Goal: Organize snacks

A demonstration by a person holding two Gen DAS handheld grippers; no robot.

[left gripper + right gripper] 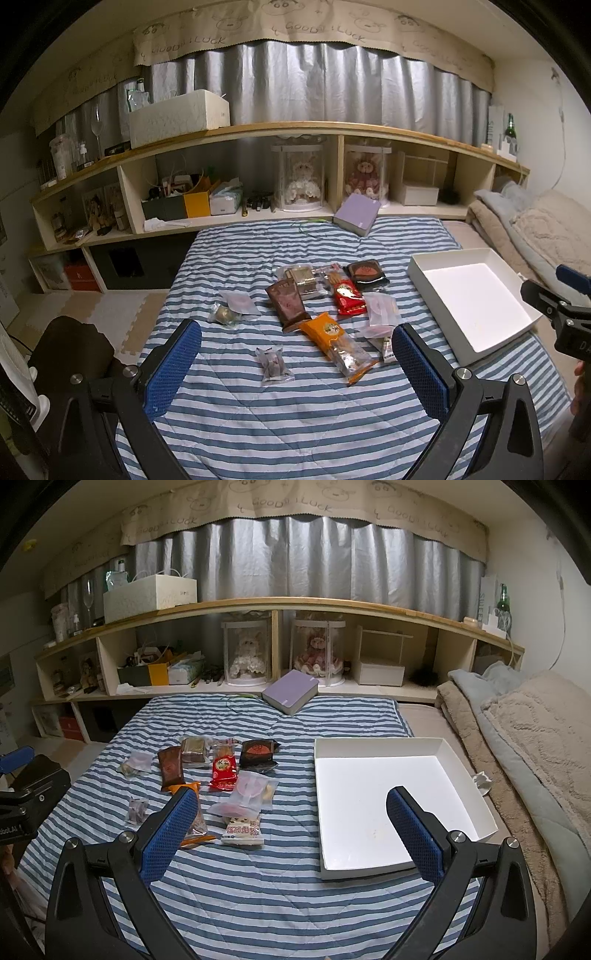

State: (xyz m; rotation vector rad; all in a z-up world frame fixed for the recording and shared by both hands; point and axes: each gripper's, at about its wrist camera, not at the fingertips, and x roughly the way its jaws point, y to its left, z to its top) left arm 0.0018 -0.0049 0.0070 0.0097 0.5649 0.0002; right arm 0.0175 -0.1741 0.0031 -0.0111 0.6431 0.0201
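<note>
Both hand-held grippers (297,363) (291,829) spread, holding nothing; snacks (221,771) left of white tray (376,744); purple book (290,692) beyond

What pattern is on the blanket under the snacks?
Blue and white stripes on the blanket, clearest in the right wrist view.

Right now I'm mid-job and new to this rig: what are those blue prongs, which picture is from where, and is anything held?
The blue prongs are the fingers of two tools a person carries. One picture looks forward along the left hand-held gripper, the other along the right hand-held gripper. Both are open and hold nothing. Below lies a striped blanket with wrapped snacks scattered on it, among them an orange packet, a red packet and a brown packet. To their right sits a white box with no snacks in it. A purple book lies farther back.
</note>
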